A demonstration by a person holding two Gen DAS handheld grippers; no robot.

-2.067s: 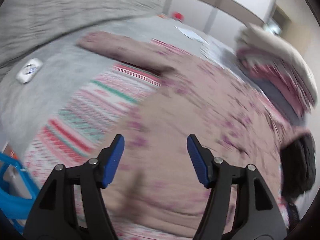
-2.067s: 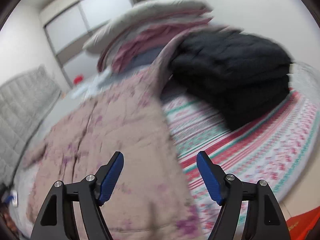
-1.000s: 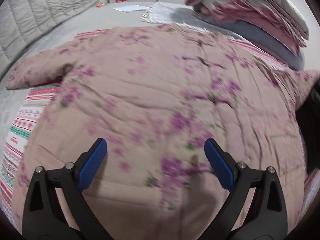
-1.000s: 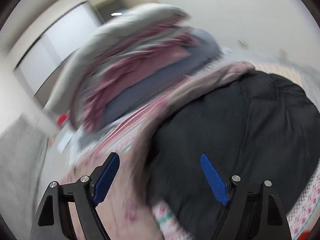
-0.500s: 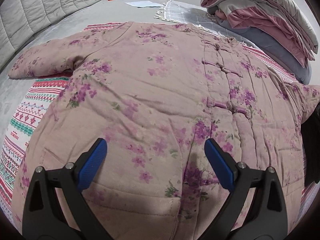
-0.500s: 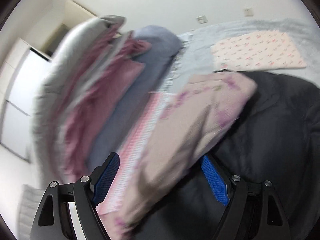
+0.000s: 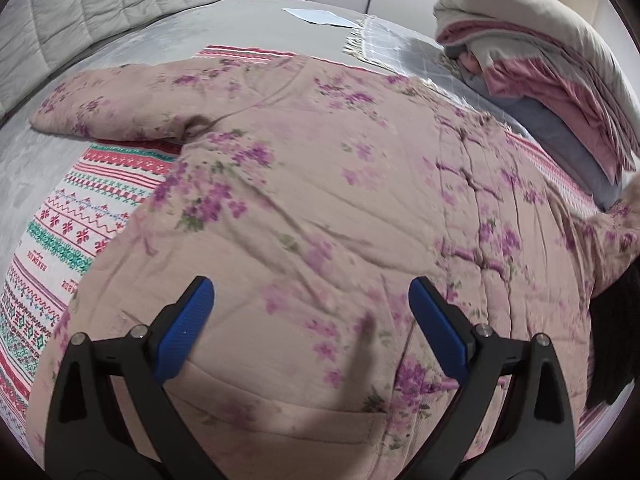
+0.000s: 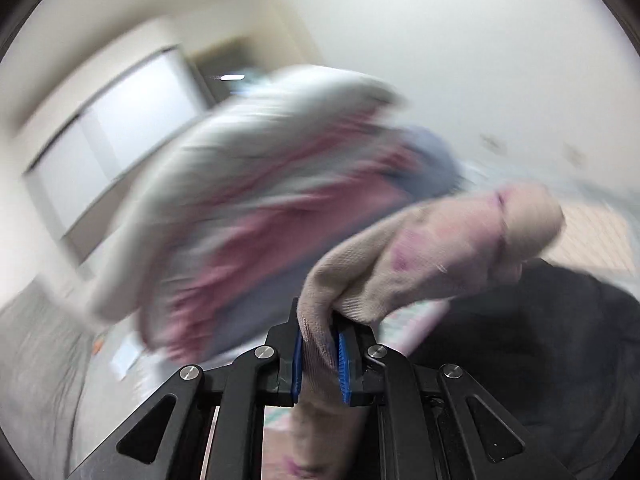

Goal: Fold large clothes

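The floral quilted jacket (image 7: 320,184) lies spread front-up on the bed (image 7: 160,40), over a striped blanket (image 7: 80,216). The right tool (image 8: 319,354) is clamped narrow on the cuff of its right sleeve (image 8: 440,248), apparently lifted off the black garment (image 8: 540,360), though blur hides much. The left tool (image 7: 308,320) hovers wide above the hem, holding nothing. Step in hand: folding the sleeve inward. Next, carry it across the chest and lay it flat.

Soft, even indoor light is filling both views, with fisheye bending and dark vignetting at the edges. The left wrist view is staying mostly sharp; claw shadows are falling on the pink floral quilted jacket (image 7: 320,200). The right wrist view is smearing the stacked pink-and-grey bedding (image 8: 260,208) with motion blur
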